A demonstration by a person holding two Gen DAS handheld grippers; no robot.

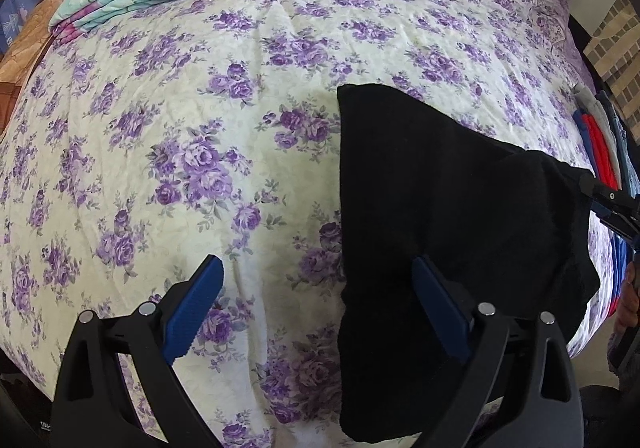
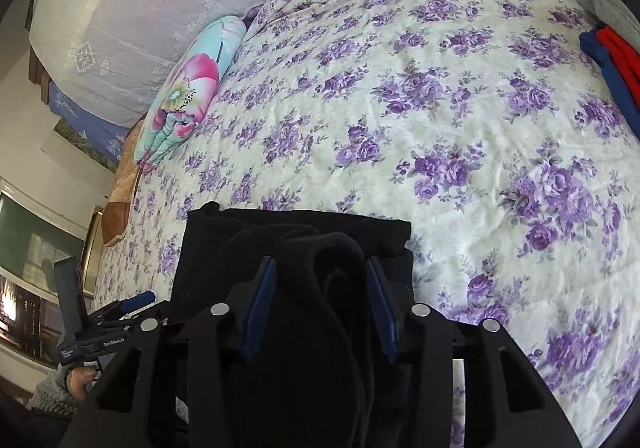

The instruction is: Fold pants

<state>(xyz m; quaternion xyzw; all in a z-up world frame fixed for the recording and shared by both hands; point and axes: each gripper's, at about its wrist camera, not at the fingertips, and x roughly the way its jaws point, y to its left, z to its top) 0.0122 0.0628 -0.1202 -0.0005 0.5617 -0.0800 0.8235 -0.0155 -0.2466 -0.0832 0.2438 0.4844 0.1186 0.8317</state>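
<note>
Right wrist view: we hold black pants (image 2: 304, 248), soft, thick and limp, bunched in the right gripper (image 2: 320, 288); left gripper (image 1: 320, 312) spread wide; best taken by folded edges.

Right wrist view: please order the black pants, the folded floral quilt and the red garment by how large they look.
1. black pants, though nearest the camera
2. folded floral quilt
3. red garment, cut by the frame edge

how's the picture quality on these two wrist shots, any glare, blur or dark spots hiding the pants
Left wrist view: sharp, evenly lit, fisheye bulges the bedspread; black pants show almost no fold detail. Right wrist view: sharp too, pants between the right gripper fingers nearly featureless black.
</note>
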